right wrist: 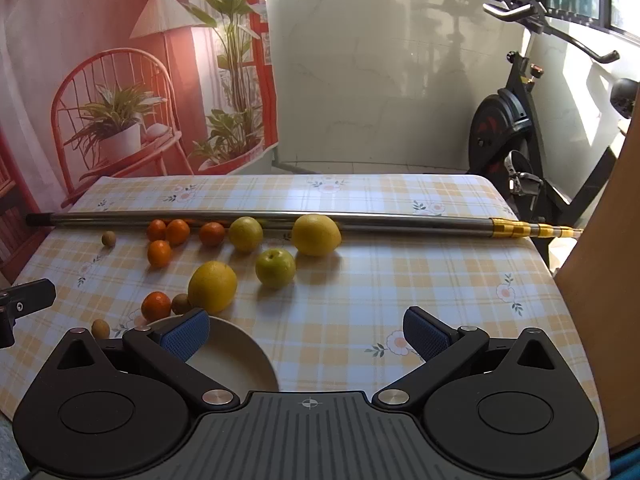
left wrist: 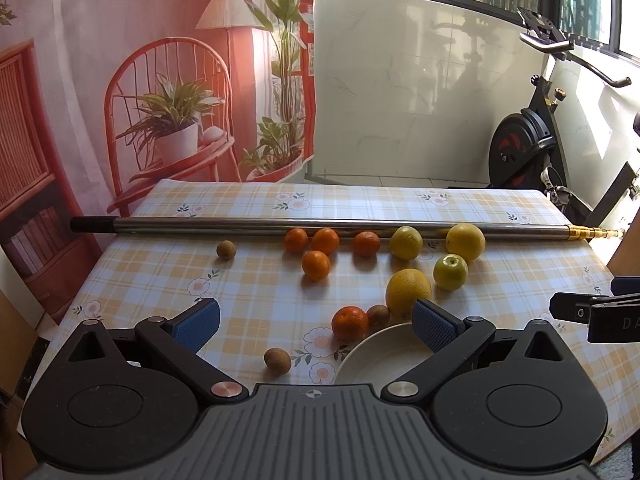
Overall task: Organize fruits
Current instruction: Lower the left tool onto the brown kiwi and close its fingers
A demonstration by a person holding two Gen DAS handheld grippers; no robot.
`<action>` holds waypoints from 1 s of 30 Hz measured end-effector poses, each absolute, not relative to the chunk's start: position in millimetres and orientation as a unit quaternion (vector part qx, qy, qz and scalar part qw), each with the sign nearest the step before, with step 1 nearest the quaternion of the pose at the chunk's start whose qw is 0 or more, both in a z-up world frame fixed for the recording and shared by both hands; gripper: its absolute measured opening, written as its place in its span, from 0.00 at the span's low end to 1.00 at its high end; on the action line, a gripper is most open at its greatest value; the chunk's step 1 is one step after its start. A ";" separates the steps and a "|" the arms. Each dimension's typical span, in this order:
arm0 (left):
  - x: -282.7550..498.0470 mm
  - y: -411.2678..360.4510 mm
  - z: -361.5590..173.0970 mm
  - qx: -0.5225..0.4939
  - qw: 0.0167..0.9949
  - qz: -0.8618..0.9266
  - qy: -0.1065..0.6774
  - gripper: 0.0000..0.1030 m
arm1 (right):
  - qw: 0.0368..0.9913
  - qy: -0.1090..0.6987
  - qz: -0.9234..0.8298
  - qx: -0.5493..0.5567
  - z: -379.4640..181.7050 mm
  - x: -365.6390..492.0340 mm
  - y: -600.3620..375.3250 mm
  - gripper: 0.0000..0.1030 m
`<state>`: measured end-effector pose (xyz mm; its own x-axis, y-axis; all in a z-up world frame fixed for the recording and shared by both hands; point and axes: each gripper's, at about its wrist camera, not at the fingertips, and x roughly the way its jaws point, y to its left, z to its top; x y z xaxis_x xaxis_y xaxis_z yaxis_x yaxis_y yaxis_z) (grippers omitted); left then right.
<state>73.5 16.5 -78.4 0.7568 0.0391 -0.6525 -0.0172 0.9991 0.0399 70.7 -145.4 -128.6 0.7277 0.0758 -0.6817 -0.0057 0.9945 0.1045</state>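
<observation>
1. Nearest your lens: left gripper, jaws spread wide, blue pads bare, holding nothing. Right gripper likewise released and empty.
2. Just ahead of the left gripper, left to right: a small brown fruit low between the fingers, a tangerine touching a second small brown fruit, then the pale bowl, partly behind your right finger. The bowl looks empty where it shows.
3. Beyond the bowl, a large yellow citrus sits just past its rim; a green apple lies to its right.
4. Far row, along the metal pole: a lone brown fruit at left, four tangerines clustered centre, two more yellow citrus to the right.
5. Handling, as judged: tangerines should be light, soft-skinned and give under pressure, so close gently across the widest part. Brown fruits look small, round and prone to roll; pinch dead centre. Yellow citrus look heavier and firm; you will need the jaws near full spread. The apple looks hard and smooth, possibly slippery.
6. Writing: only the letters "DA" on a black part of the other gripper, at your right edge; the rest is cut off. No labels on the fruit.
</observation>
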 end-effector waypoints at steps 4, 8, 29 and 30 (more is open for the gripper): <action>80.3 19.7 -83.9 0.014 0.932 0.023 0.362 1.00 | 0.924 0.379 0.026 0.048 -138.8 77.6 -143.2 1.00; 89.3 31.3 -89.8 -0.004 0.926 0.033 0.377 1.00 | 0.919 0.390 0.027 0.050 -149.1 86.7 -142.1 1.00; 154.8 111.8 -116.8 -0.032 0.911 0.113 0.396 0.93 | 0.903 0.415 0.086 0.067 -192.3 142.2 -128.1 1.00; 160.6 116.2 -117.6 -0.039 0.910 0.118 0.397 0.92 | 0.904 0.414 0.088 0.066 -193.6 144.5 -127.0 1.00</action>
